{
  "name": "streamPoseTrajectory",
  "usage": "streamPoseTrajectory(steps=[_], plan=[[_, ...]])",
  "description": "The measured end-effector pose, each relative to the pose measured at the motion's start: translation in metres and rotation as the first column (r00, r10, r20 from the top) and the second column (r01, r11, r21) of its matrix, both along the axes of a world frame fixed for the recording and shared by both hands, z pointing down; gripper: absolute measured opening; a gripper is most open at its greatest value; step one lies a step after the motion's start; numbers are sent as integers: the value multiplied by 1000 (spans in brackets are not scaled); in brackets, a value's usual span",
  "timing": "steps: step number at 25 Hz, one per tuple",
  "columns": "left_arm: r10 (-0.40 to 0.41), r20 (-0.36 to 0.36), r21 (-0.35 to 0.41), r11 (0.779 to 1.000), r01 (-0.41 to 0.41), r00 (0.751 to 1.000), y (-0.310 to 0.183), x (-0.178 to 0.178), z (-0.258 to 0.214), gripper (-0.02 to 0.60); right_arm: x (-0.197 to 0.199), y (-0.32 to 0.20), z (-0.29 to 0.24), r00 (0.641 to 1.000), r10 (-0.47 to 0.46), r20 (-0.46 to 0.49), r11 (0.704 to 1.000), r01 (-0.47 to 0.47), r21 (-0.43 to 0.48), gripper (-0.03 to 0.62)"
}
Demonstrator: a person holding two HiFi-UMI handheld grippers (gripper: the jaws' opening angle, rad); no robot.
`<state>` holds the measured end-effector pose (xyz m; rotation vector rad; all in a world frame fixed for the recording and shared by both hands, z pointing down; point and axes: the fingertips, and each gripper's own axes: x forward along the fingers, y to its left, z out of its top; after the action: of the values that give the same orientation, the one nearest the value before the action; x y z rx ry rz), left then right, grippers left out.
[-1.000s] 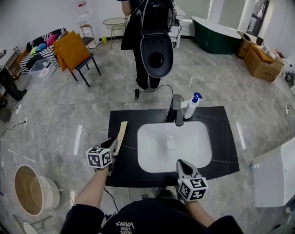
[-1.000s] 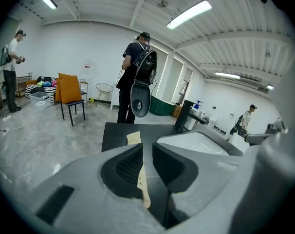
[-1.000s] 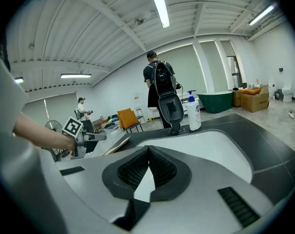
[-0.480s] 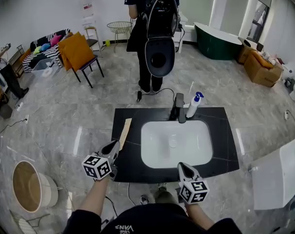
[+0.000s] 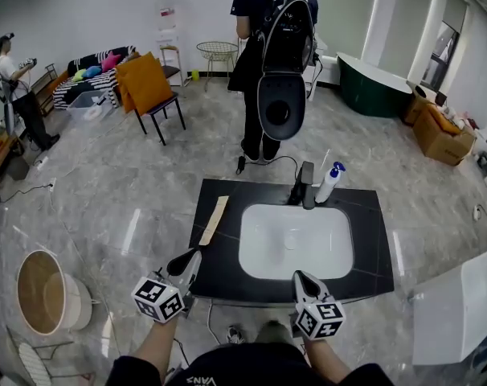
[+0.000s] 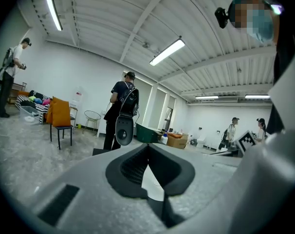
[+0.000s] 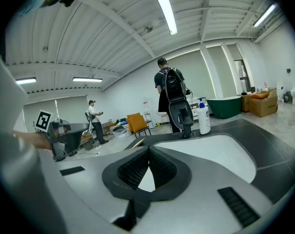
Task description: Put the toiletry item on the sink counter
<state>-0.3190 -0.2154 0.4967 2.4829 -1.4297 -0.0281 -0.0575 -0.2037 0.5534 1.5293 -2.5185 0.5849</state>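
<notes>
A long flat tan toiletry item lies on the left part of the black sink counter, apart from both grippers; it also shows in the right gripper view as the tan item. My left gripper hovers off the counter's front left corner, shut with nothing in it; its own view shows the left gripper pointing nearly level. My right gripper hangs at the counter's front edge, before the white basin. The right gripper has its jaws together and empty.
A faucet and a white pump bottle with a blue top stand behind the basin. Beyond the counter stands a person with a backpack. An orange chair, a round basket and a white fixture surround it.
My left gripper has drawn back from beside the tan item toward me and risen, its jaws closed. The right gripper has shifted slightly. The tan item stays on the counter.
</notes>
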Motion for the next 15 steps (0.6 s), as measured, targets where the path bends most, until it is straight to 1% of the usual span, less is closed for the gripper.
streamPoseTrajectory(steps=[6, 10, 15], plan=[[-62, 23, 18, 998, 62, 998, 32, 12, -9, 9, 0, -1, -7, 995, -95, 6, 995, 95, 16, 0], [-115, 26, 25, 993, 114, 993, 52, 34, -11, 9, 15, 3, -12, 988, -157, 1, 987, 157, 19, 0], [-167, 16, 17, 986, 167, 986, 81, 64, -9, 9, 37, 13, -14, 975, -222, -4, 975, 222, 18, 0]])
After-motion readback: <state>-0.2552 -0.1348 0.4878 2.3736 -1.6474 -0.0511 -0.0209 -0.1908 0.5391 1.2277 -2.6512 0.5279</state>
